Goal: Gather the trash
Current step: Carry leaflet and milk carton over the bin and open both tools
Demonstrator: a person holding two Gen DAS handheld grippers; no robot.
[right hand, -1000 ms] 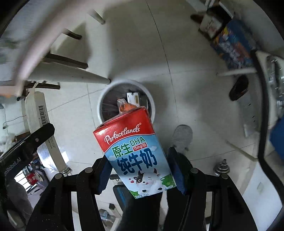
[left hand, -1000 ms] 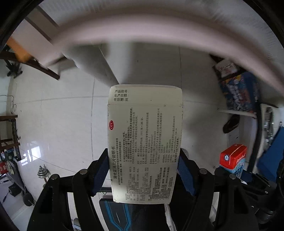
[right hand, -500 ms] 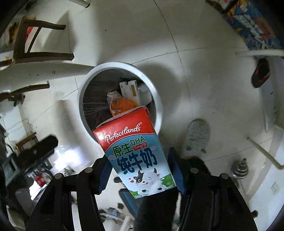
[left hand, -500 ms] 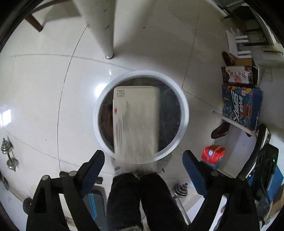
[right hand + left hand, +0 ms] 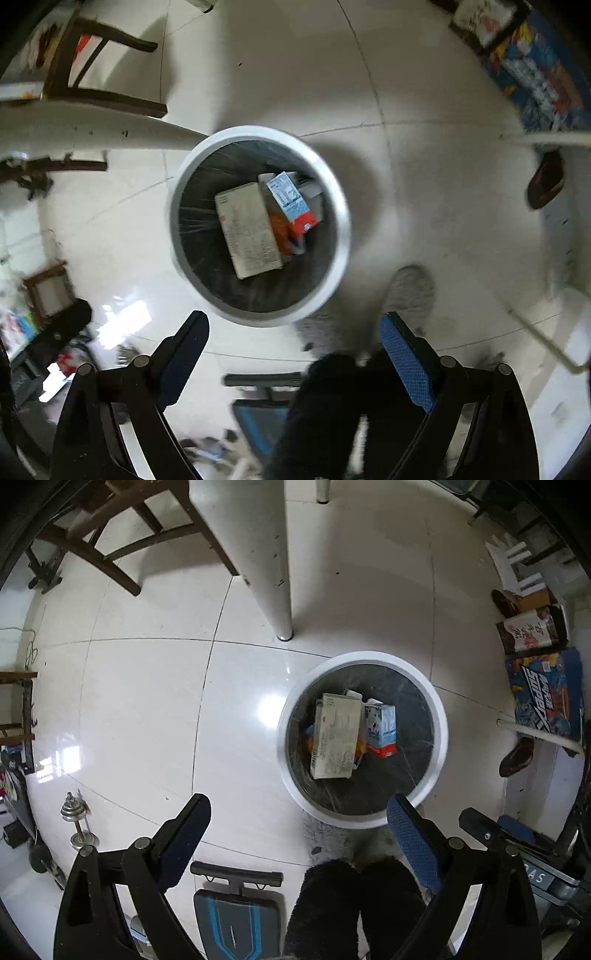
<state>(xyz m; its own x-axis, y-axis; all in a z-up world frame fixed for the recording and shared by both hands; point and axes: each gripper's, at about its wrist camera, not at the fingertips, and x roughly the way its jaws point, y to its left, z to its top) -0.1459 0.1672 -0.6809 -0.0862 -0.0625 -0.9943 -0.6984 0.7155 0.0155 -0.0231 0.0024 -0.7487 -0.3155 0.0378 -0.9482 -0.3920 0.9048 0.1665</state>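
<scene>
Both claws empty now. Left claw (image 5: 297, 819) spread wide at the bottom of its frame, jaws just opened, nothing between them; a second ago clamped on the pale printed box (image 5: 337, 736), half a second ago already letting it fall. Right claw (image 5: 293, 334) likewise spread wide, jaws just sprung apart within the last half second; until then gripping the red-and-blue milk carton (image 5: 292, 203), now released.

Outward from the claws: white-rimmed trash bin (image 5: 364, 821) on the tiled floor (image 5: 147, 709), right of centre in the left view, centre-left in the right view. Pale printed box lying flat inside on the dark liner, milk carton (image 5: 382, 731) just beside it on the right, touching or nearly so, orange scrap showing between them.

Judged from that: both pieces delivered, this drop finished. Likely next: lifting away and looking for further trash, none of it evident near the bin.
</scene>
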